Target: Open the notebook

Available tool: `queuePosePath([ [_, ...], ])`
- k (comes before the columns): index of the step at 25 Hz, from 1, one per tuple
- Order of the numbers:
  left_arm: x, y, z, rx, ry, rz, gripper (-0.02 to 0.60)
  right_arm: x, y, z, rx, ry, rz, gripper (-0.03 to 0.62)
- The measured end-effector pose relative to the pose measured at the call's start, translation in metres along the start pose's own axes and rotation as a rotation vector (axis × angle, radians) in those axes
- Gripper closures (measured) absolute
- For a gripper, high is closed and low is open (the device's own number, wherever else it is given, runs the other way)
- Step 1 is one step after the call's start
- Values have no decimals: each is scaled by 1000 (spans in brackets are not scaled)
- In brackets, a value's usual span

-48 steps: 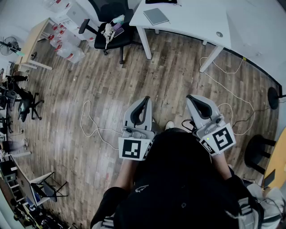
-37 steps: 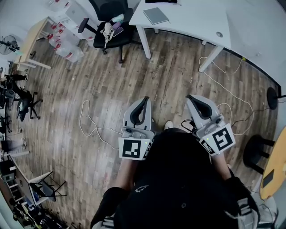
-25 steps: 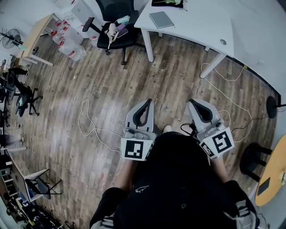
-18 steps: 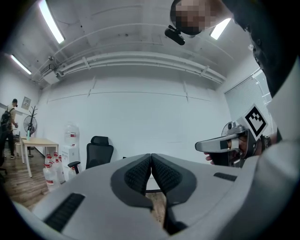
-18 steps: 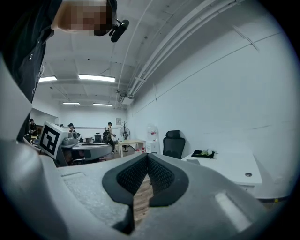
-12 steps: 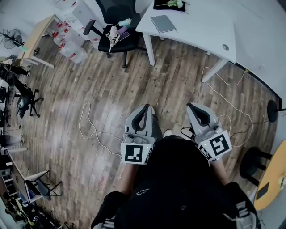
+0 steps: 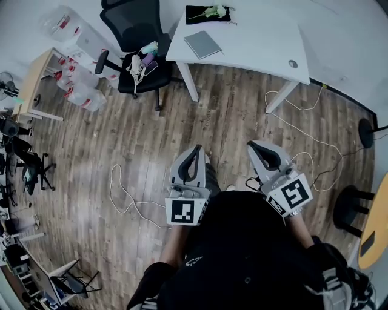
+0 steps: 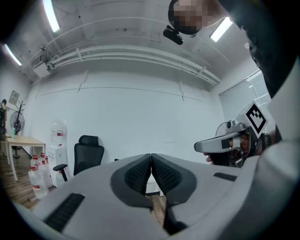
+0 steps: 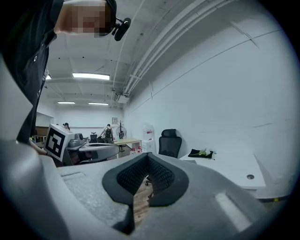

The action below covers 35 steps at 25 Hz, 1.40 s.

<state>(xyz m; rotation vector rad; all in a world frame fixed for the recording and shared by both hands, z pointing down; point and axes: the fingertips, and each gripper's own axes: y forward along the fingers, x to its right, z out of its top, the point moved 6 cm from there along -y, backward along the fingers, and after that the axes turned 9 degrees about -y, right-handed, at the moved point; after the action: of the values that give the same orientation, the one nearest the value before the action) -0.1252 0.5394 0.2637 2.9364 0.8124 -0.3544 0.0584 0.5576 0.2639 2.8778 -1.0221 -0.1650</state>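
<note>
Only from the head view: one grey notebook (image 7: 203, 44), closed, flat on the white table (image 7: 260, 42), well apart from both grippers. Just beside it, one black cloth (image 7: 209, 13) with something green on top. Only from the right gripper view: people far off (image 9: 108, 132) by a wooden desk. In all three views: one black office chair (image 7: 130, 15). Two grippers, held level over the wood floor (image 7: 121, 139). Left gripper (image 7: 195, 149): jaws pressed together, nothing between. Right gripper (image 7: 253, 145): jaws together too, nothing in them.
</note>
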Motion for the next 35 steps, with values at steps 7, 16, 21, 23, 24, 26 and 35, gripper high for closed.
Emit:
queuePosePath([
  [7, -42, 58, 9, -9, -8, -26, 575, 37, 51, 2, -44, -3, -22, 588],
  [16, -95, 120, 28, 7, -22, -88, 575, 70, 114, 9, -86, 2, -98, 588],
  [21, -139, 147, 41, 14, -13, -100, 575, 82, 164, 12, -88, 5, -122, 588],
  [23, -157, 156, 47, 19, -9, -102, 575, 83, 184, 15, -81, 0, -126, 588],
  [24, -165, 160, 50, 21, -6, -103, 576, 85, 193, 17, -78, -1, -128, 588],
  [26, -179, 168, 54, 25, 0, -107, 575, 88, 208, 19, -76, -2, -133, 588],
  [35, -214, 192, 56, -7, -17, -107, 575, 103, 252, 19, -107, 6, -136, 588],
])
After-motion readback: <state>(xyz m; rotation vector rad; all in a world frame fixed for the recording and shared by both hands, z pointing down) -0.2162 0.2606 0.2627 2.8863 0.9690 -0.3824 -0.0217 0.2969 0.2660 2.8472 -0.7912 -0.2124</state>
